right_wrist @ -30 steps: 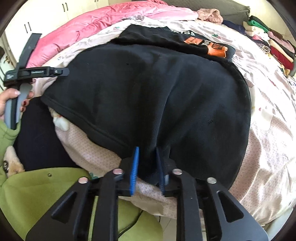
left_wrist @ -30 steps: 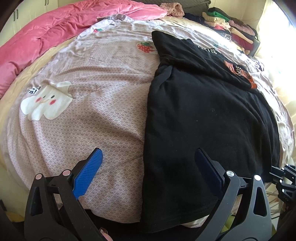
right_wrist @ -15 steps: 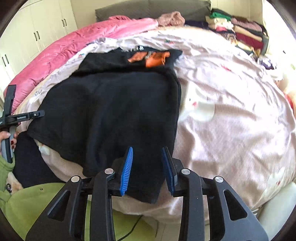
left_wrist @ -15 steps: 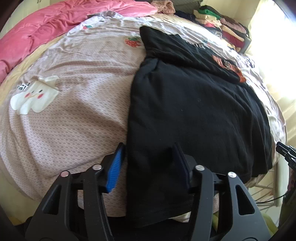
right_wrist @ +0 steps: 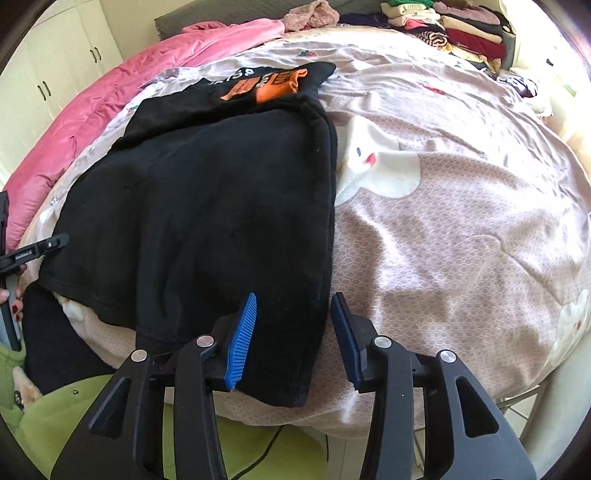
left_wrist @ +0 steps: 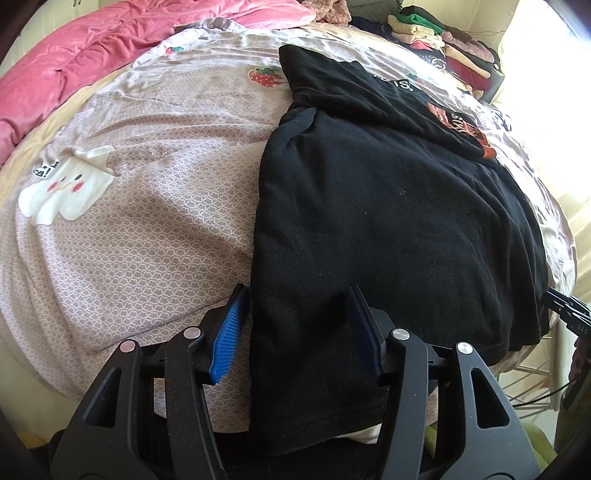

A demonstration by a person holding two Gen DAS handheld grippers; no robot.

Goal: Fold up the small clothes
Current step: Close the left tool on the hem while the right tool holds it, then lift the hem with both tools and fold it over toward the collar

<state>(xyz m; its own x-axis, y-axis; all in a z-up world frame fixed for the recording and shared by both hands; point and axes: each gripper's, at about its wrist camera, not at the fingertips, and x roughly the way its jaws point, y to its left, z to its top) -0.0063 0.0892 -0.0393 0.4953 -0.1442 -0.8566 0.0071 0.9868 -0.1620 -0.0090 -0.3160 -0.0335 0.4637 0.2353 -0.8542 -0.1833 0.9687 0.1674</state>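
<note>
A black T-shirt (left_wrist: 388, 221) is lying folded lengthwise on a bed, its hem hanging over the bed's near edge and its orange-printed top part (right_wrist: 266, 83) folded over toward the far end. It is resting on a pinkish bedspread (left_wrist: 147, 221) printed with white cartoon figures and strawberries.

The left gripper (left_wrist: 297, 332) is sitting with its jaws spread at the near edge of the bed, straddling the shirt's left side near the hem; one blue finger (left_wrist: 229, 332) is lying on the bedspread just beside the cloth, the other on the shirt. The right gripper (right_wrist: 293, 334) is also spread, straddling the shirt's right side at the near edge, one finger over the black cloth and one over the bedspread.

A pink quilt (right_wrist: 110, 99) is lying bunched along the bed's far left edge. Folded clothes (right_wrist: 450, 26) are sitting stacked at the far right corner.
</note>
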